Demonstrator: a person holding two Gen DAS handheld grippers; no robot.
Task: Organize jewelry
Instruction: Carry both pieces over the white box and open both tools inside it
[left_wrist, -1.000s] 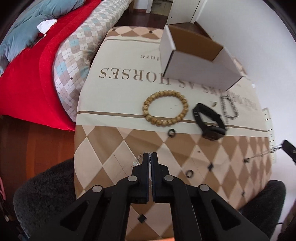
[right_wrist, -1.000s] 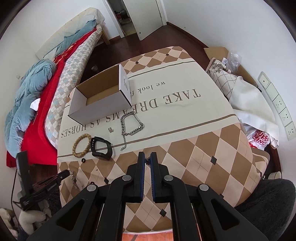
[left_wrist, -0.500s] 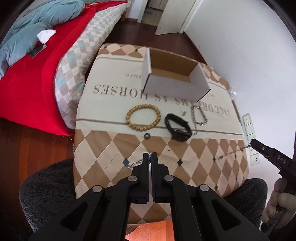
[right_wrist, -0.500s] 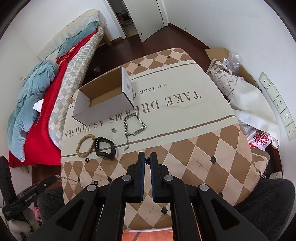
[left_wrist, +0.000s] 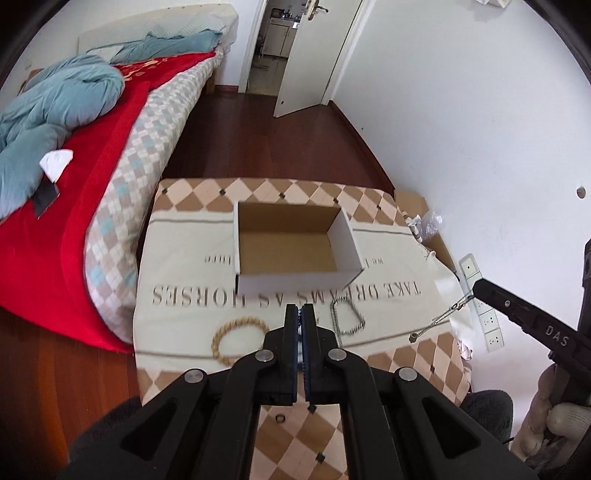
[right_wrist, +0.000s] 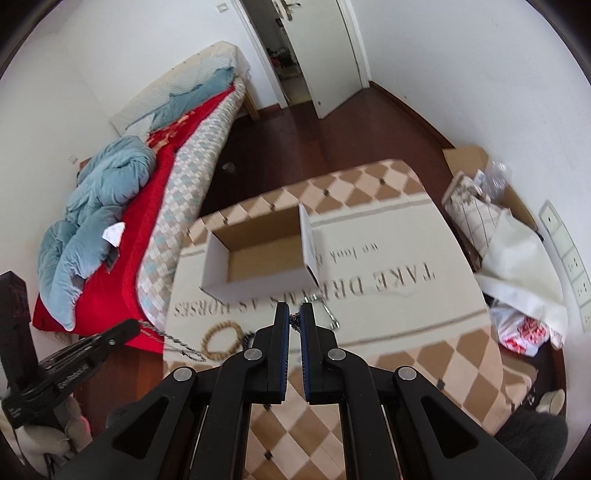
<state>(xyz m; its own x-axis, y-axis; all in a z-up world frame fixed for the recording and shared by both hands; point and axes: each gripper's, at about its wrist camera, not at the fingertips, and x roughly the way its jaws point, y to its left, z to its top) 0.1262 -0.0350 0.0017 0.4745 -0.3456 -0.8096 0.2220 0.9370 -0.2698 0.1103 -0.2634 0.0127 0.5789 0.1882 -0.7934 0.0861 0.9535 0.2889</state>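
Left wrist view, left to right. Bed (left_wrist: 92, 147): red cover, upper left. Bead bracelet (left_wrist: 225, 341): on the cloth (left_wrist: 177, 266), lower centre-left. Box (left_wrist: 291, 251): open, centre. Left gripper (left_wrist: 303, 308): jaws clenched, one chain end not visible between them. Steel bracelet (left_wrist: 347, 317): right of the fingertips. Thin chain (left_wrist: 439, 321): hanging in the air from the right gripper (left_wrist: 476, 286), right edge.

Right wrist view: right gripper (right_wrist: 294, 310), jaws clenched on the chain (right_wrist: 295, 319); chain end (right_wrist: 166, 334) held by the left gripper (right_wrist: 135, 325), lower left.
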